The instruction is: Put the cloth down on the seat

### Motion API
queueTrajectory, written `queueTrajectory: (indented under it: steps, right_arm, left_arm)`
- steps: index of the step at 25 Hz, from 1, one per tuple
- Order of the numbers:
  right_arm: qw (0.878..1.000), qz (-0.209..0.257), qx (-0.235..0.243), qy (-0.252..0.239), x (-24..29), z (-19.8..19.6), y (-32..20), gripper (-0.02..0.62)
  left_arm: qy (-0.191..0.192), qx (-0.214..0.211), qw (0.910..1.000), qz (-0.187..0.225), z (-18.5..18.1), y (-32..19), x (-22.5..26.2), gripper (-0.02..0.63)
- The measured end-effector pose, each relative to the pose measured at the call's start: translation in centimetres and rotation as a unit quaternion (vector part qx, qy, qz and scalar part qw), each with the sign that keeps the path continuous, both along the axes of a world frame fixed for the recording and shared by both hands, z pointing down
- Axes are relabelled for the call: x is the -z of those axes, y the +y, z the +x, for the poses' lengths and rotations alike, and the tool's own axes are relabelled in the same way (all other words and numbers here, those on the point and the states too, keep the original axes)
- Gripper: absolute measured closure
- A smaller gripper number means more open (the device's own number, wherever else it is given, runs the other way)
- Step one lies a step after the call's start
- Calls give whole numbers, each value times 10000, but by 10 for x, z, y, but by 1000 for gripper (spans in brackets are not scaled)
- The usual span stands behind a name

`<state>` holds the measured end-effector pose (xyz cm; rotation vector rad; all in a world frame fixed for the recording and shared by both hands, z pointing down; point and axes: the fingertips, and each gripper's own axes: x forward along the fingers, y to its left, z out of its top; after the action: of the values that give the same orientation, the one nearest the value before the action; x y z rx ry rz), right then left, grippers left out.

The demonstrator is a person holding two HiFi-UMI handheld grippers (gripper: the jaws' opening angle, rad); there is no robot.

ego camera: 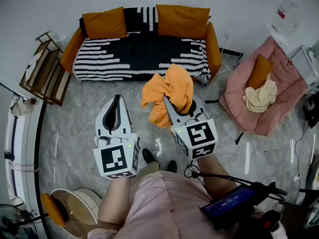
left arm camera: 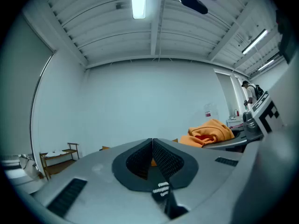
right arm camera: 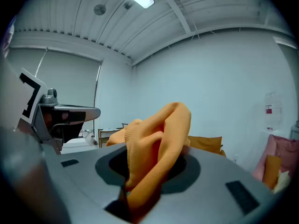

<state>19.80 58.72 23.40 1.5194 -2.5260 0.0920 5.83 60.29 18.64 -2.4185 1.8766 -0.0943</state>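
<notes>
Right gripper (ego camera: 167,103): jaws pinching bunched orange knit cloth (ego camera: 172,86). Left gripper (ego camera: 116,104): jaws pressed together, empty. Carrying step; next, reach over black-and-white striped sofa seat (ego camera: 144,54), release.

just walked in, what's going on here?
A person stands facing the sofa with a gripper in each hand. The right gripper is shut on a bunched orange cloth and holds it in the air, short of the sofa's striped seat. The left gripper is beside it, jaws together with nothing between them. The cloth is not yet down on the seat.
</notes>
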Motion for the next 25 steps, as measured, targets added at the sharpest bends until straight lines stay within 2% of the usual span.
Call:
queueTrajectory:
  steps: [8, 14, 19, 25]
  right_arm:
    - [9999, -41, 39, 95, -11, -14, -23, 454]
    - [10000, -87, -46, 10, -12, -39, -65, 453]
    - [9998, 72, -166, 18, -2, -64, -104, 451]
    - [9993, 195, -262, -153, 6, -85, -143, 451]
  left_arm:
    - [16, -11, 10000, -47, -16, -23, -13, 595]
    - [38, 48, 10000, -39, -55, -59, -16, 595]
    - [88, 61, 9999, 46, -91, -93, -14, 595]
    - [-24, 47, 10000, -12, -123, -125, -20, 595]
